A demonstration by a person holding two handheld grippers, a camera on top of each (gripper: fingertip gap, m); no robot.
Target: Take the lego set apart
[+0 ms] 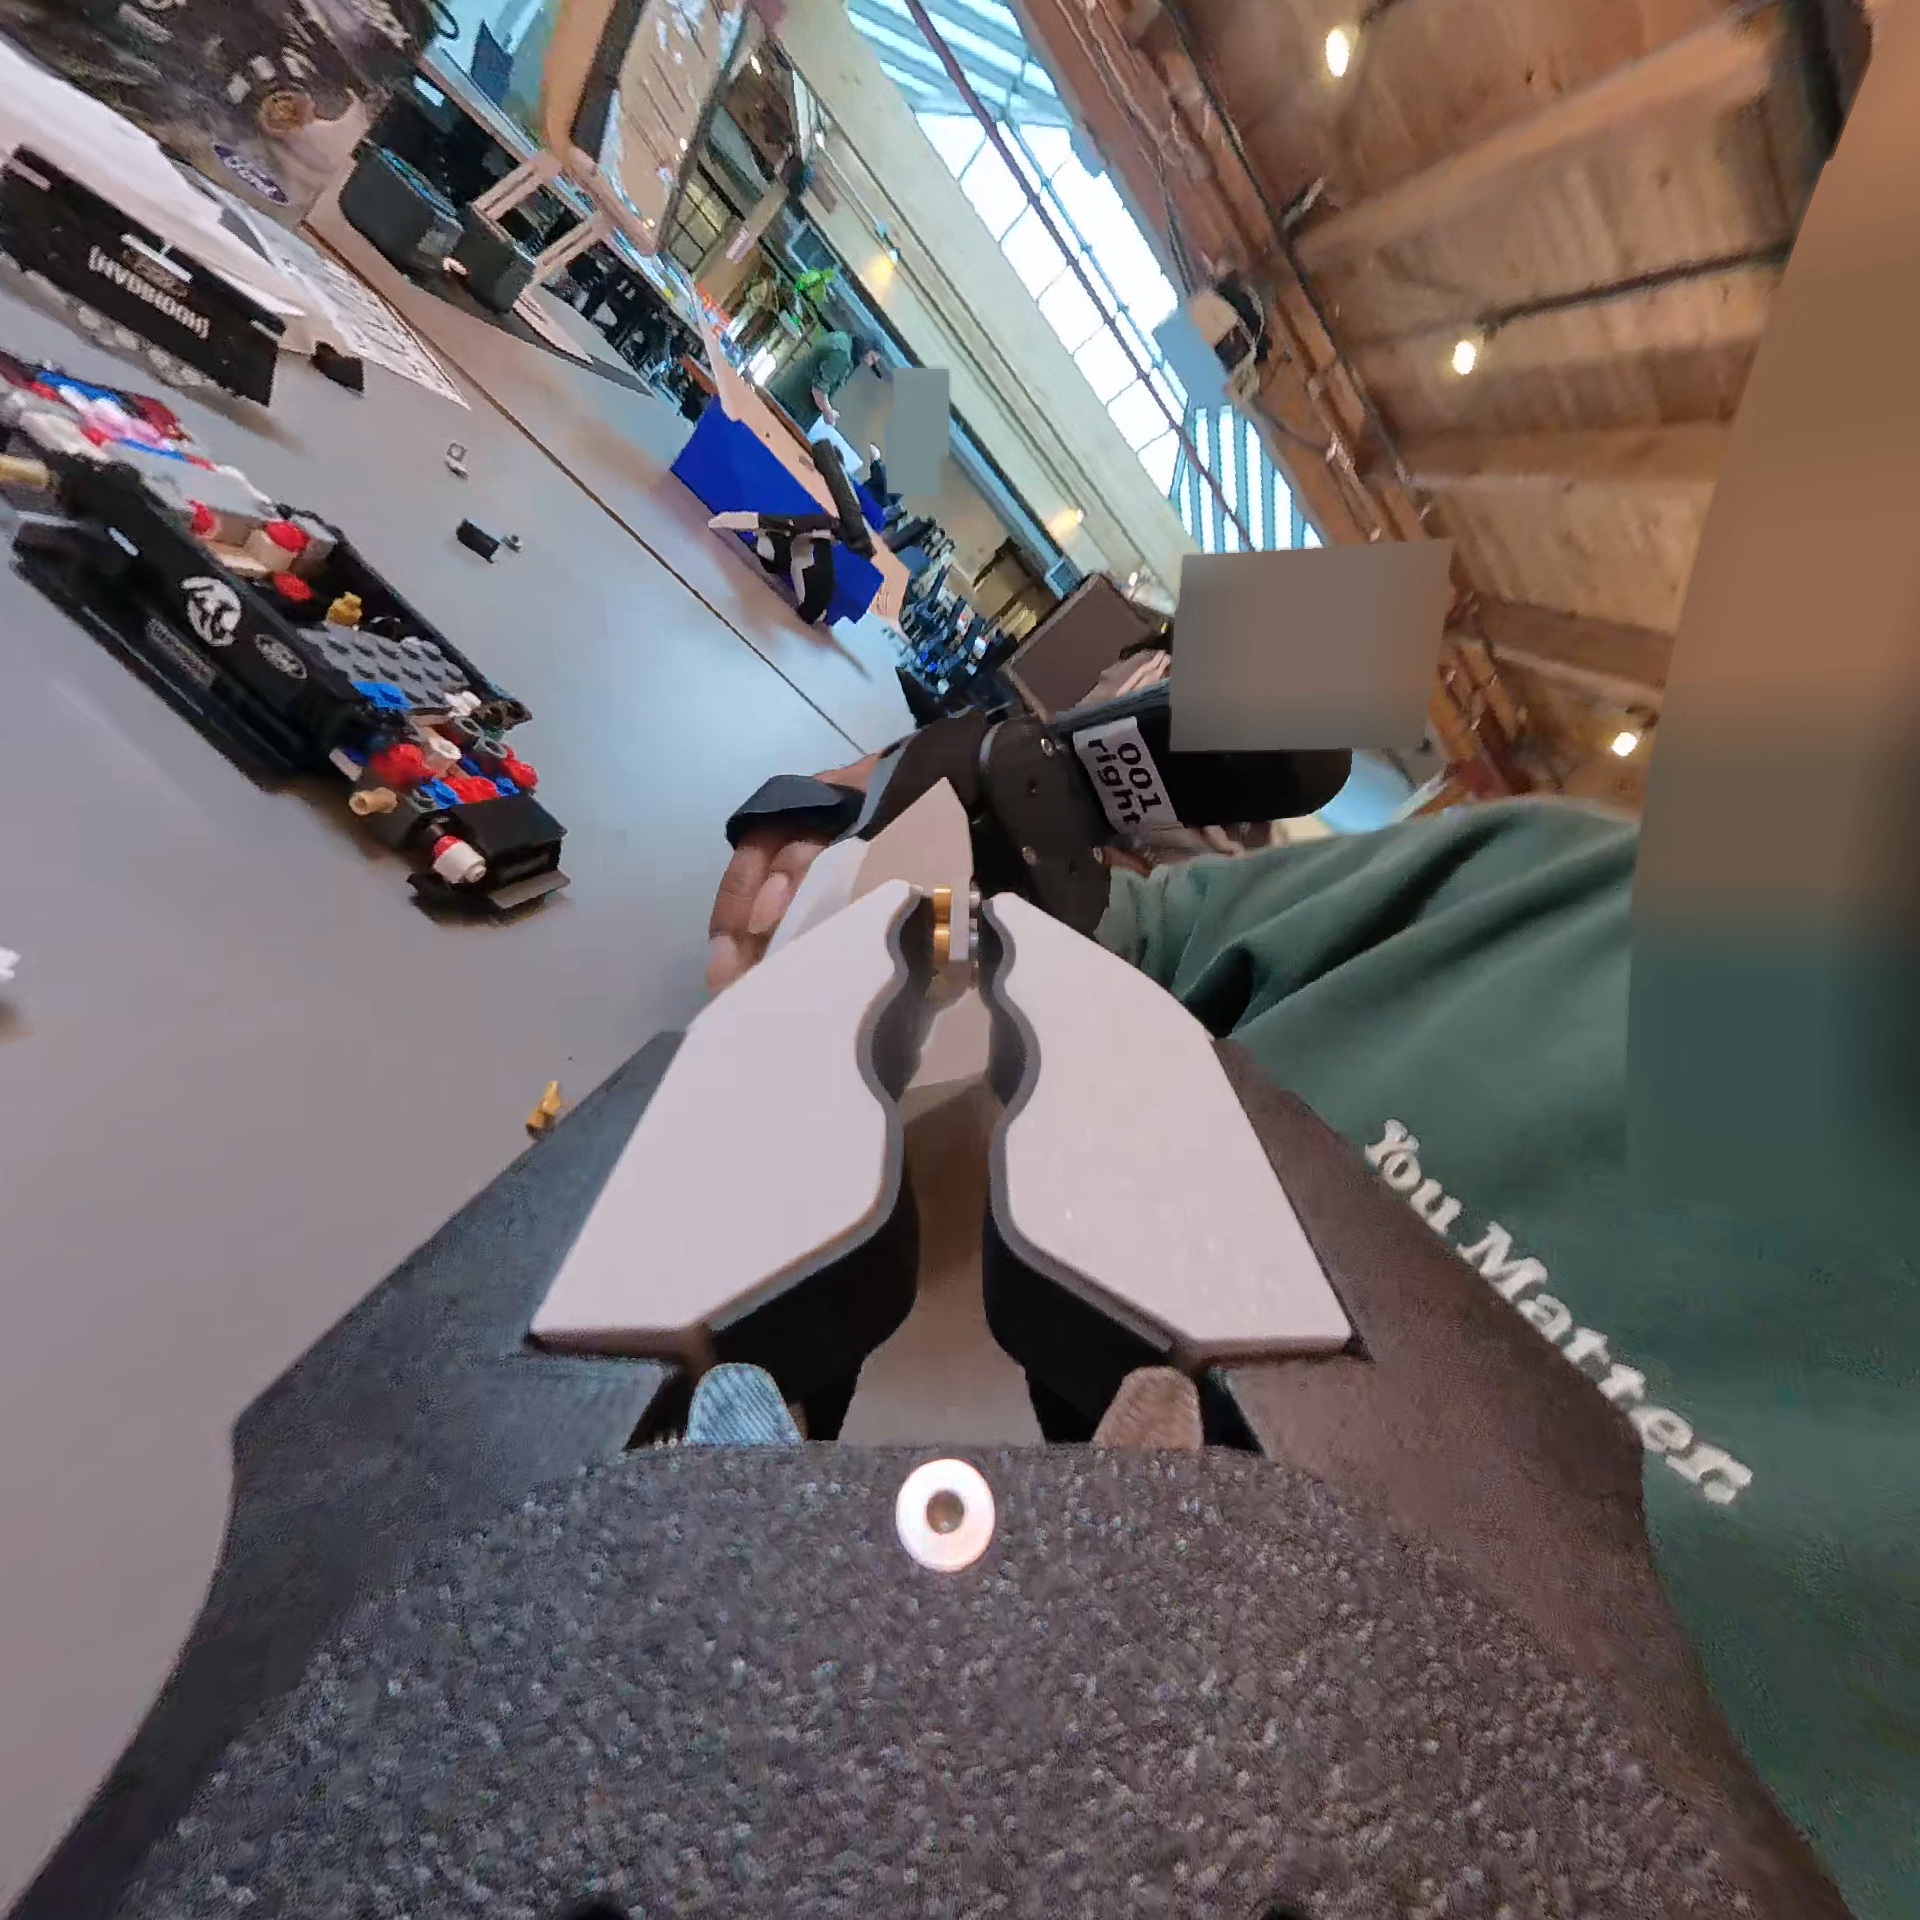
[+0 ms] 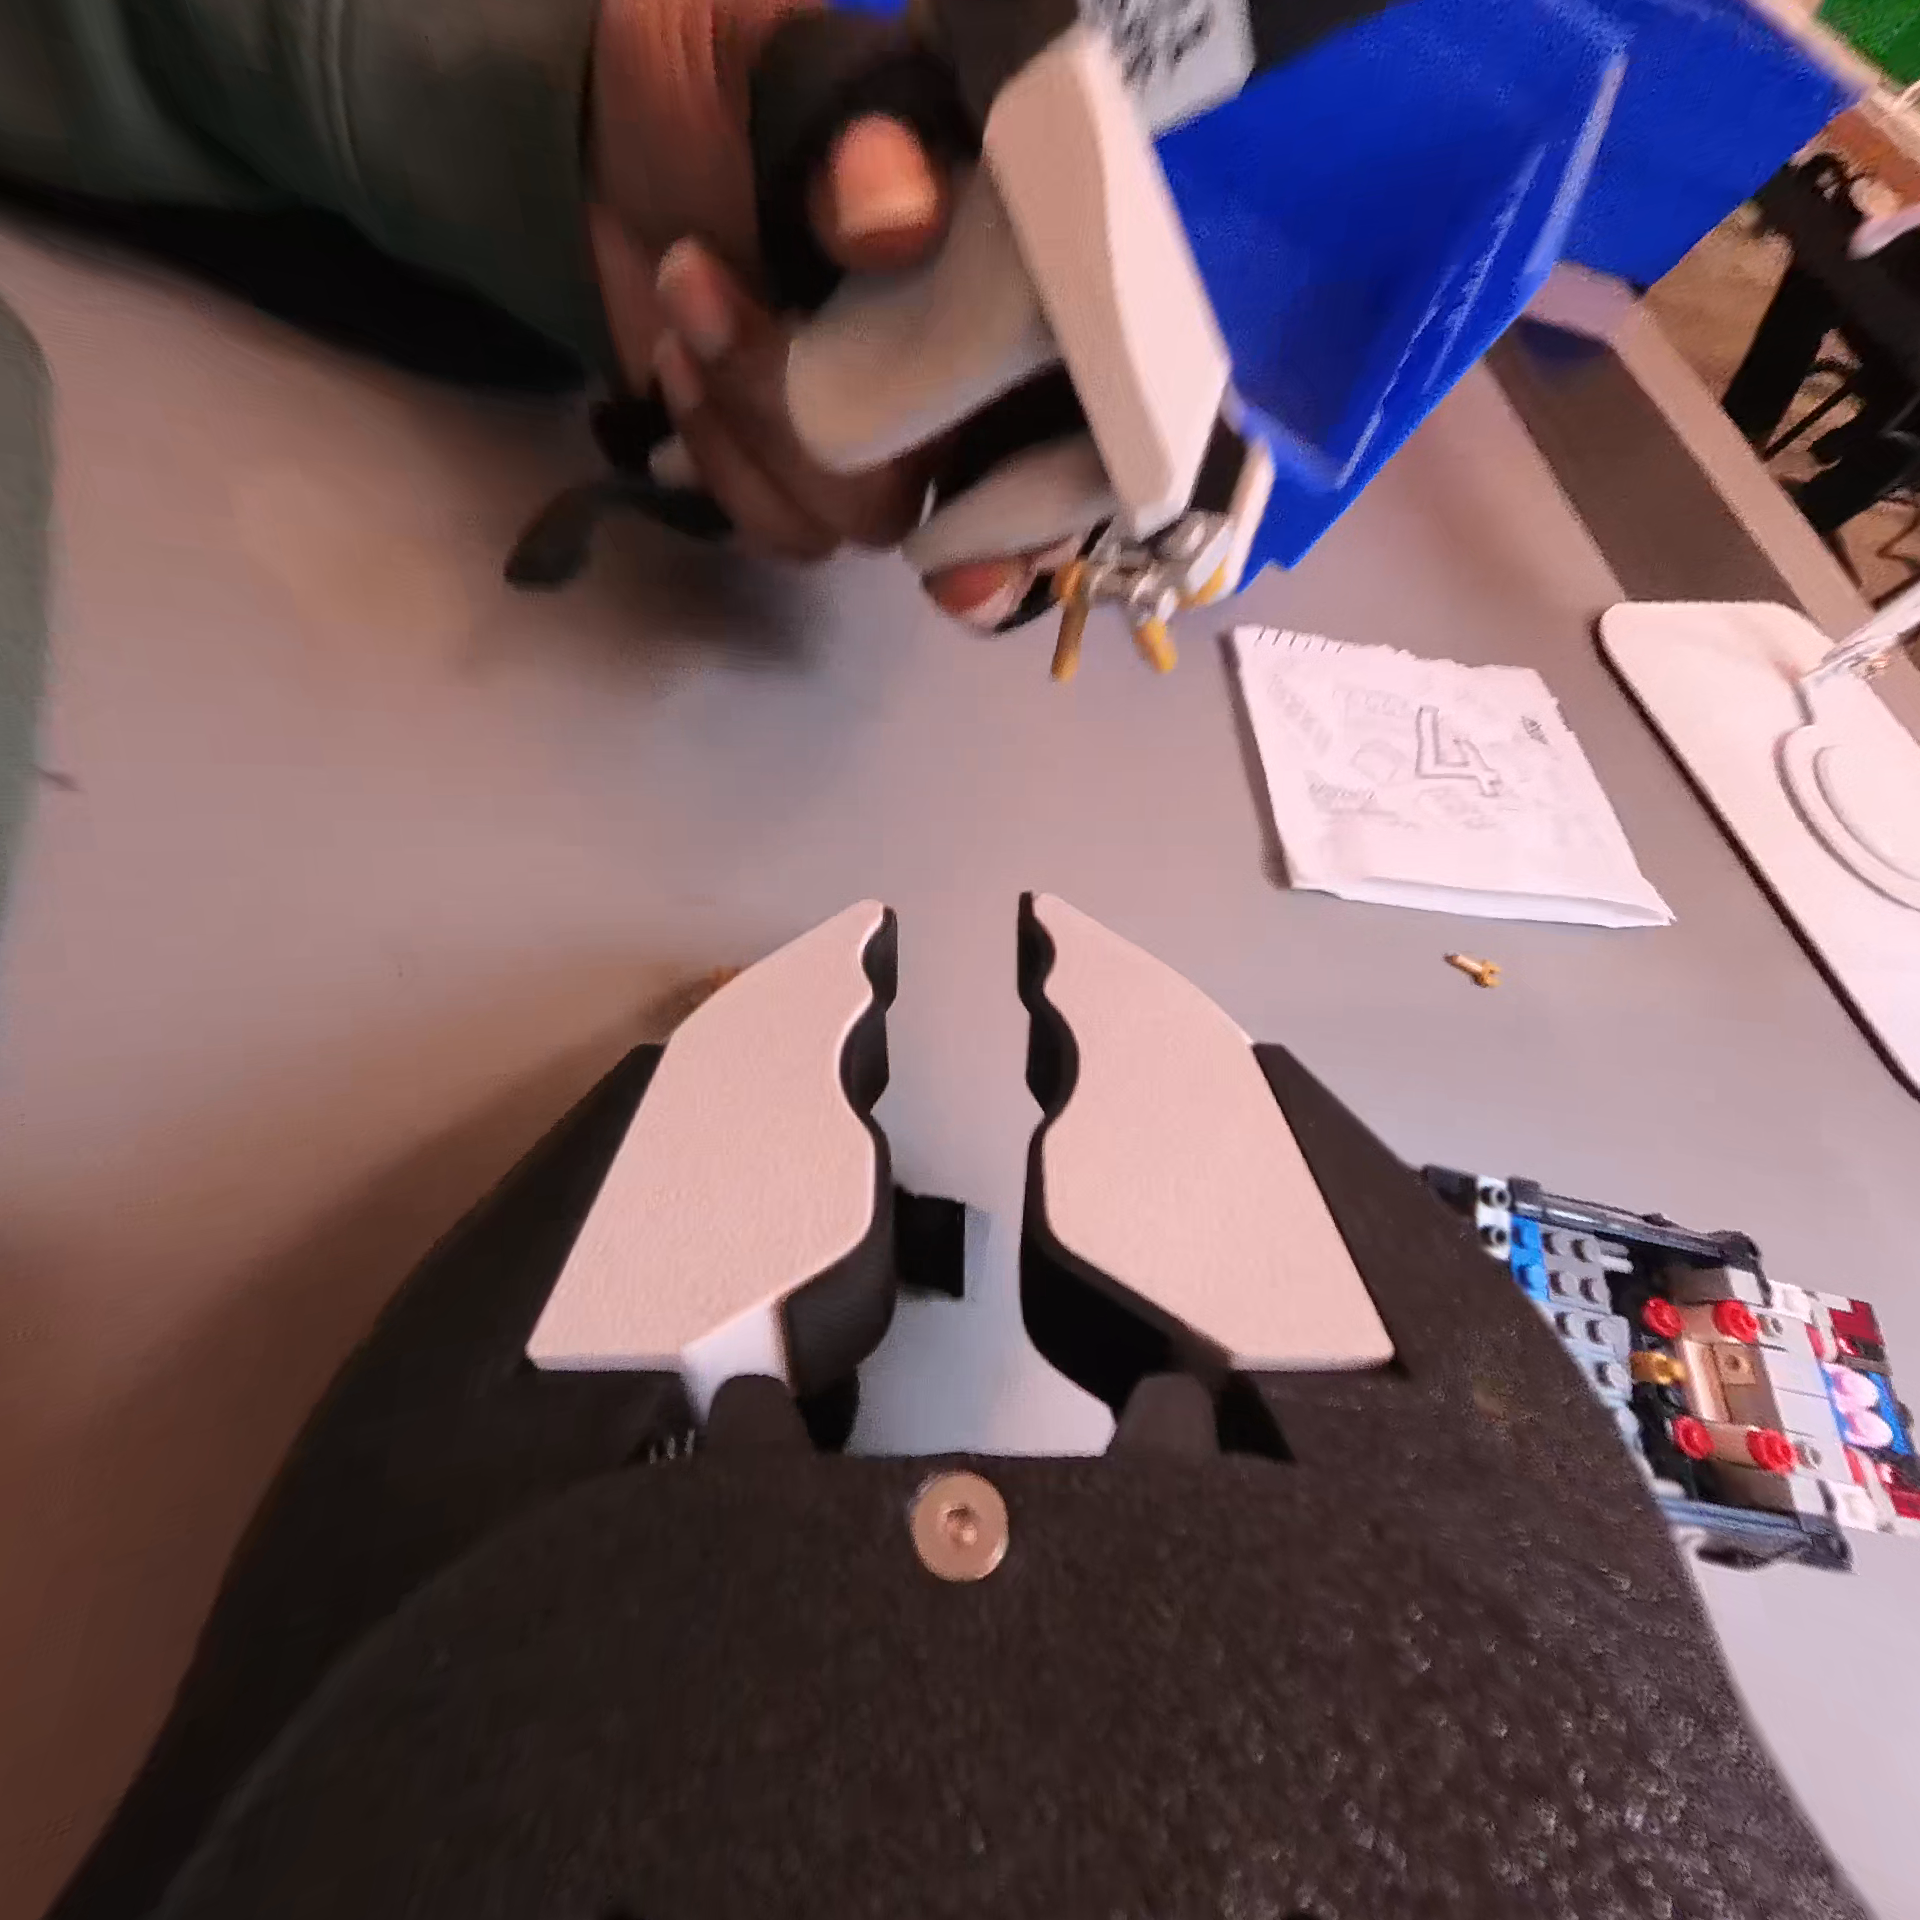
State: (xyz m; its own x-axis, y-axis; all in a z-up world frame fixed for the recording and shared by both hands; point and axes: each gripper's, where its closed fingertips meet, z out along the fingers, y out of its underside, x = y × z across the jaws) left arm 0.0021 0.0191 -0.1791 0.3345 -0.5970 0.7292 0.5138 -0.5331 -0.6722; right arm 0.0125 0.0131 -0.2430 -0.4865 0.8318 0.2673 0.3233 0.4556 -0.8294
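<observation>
Our left tool (image 1: 951, 914) is clamped on a small gold and grey piece (image 1: 943, 928), held up above the worktop (image 2: 727, 790). Our right tool (image 2: 956, 914) stands apart and empty, facing it. The lego set (image 2: 1704, 1371) lies low at its right.

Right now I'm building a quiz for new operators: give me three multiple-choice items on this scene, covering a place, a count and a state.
1. Where is the loose gold pin? A in the blue bin; B on the table beside the booklet; C on the lego model.
2. How many red round studs surround the tan plate? A two; B four; C six.
3. The left gripper is: A open, empty; B shut on a gold-and-grey piece; C lying flat.

B: it lies off the booklet's corner. B: two on each side. B: the fingertips pinch it.
</observation>
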